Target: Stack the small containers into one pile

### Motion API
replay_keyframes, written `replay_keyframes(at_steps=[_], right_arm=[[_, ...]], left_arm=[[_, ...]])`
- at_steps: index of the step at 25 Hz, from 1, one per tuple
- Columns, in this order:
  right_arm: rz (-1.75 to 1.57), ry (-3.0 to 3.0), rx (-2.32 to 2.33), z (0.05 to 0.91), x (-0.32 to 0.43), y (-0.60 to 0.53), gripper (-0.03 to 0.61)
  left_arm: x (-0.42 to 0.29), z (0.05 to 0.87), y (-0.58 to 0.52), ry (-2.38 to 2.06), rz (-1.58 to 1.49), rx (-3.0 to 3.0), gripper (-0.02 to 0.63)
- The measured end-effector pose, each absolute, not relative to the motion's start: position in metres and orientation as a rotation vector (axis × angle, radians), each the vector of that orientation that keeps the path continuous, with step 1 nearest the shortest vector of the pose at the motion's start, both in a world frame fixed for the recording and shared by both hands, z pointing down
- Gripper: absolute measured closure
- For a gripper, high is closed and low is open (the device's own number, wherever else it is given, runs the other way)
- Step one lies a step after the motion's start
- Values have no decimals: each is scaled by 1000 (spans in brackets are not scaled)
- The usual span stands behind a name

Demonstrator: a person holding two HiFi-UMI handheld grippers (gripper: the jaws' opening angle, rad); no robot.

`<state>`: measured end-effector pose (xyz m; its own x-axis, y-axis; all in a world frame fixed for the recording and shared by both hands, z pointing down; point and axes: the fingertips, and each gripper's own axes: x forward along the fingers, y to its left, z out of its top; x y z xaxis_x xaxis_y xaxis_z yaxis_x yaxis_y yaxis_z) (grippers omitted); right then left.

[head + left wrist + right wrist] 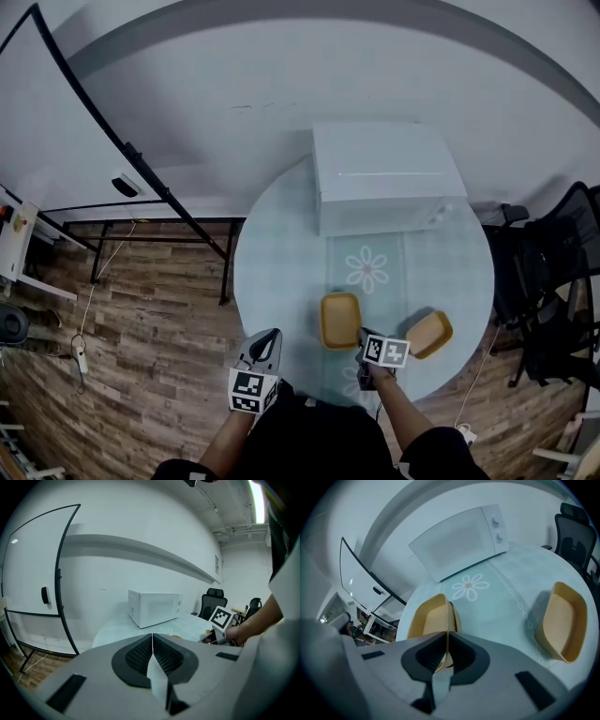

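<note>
- Two tubs: my right tongs (pixel 446 637) pinch one tub (pixel 429 618) by its rim; the other tub (pixel 562 620) sits apart, to their right.
- My left tongs (pixel 152 639) are closed and empty.
- One round table (pixel 281 272), one microwave (pixel 384 173) beyond; wood floor (pixel 141 356).

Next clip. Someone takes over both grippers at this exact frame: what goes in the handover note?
Left gripper: jaws together, empty, at the near left edge of the table.
Right gripper: jaws closed, apparently on the near rim of the left container, which looks to be resting on the table.
Right container: on the table beside it, apart from it, not gripped.
Done: nothing stacked yet.
Left: lift the gripped container and nest it with the other to form one pile.
</note>
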<state>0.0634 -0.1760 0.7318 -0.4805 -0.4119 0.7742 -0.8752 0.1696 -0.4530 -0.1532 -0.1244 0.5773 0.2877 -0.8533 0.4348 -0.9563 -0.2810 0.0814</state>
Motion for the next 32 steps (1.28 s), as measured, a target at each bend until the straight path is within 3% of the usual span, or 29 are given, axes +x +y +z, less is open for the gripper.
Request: replay_keyframes(at_steps=[32], right_arm=[[1225,-1998,1171,748,53,-177,523]], left_arm=[[-147,581,-120,-1633,456,2229,597]])
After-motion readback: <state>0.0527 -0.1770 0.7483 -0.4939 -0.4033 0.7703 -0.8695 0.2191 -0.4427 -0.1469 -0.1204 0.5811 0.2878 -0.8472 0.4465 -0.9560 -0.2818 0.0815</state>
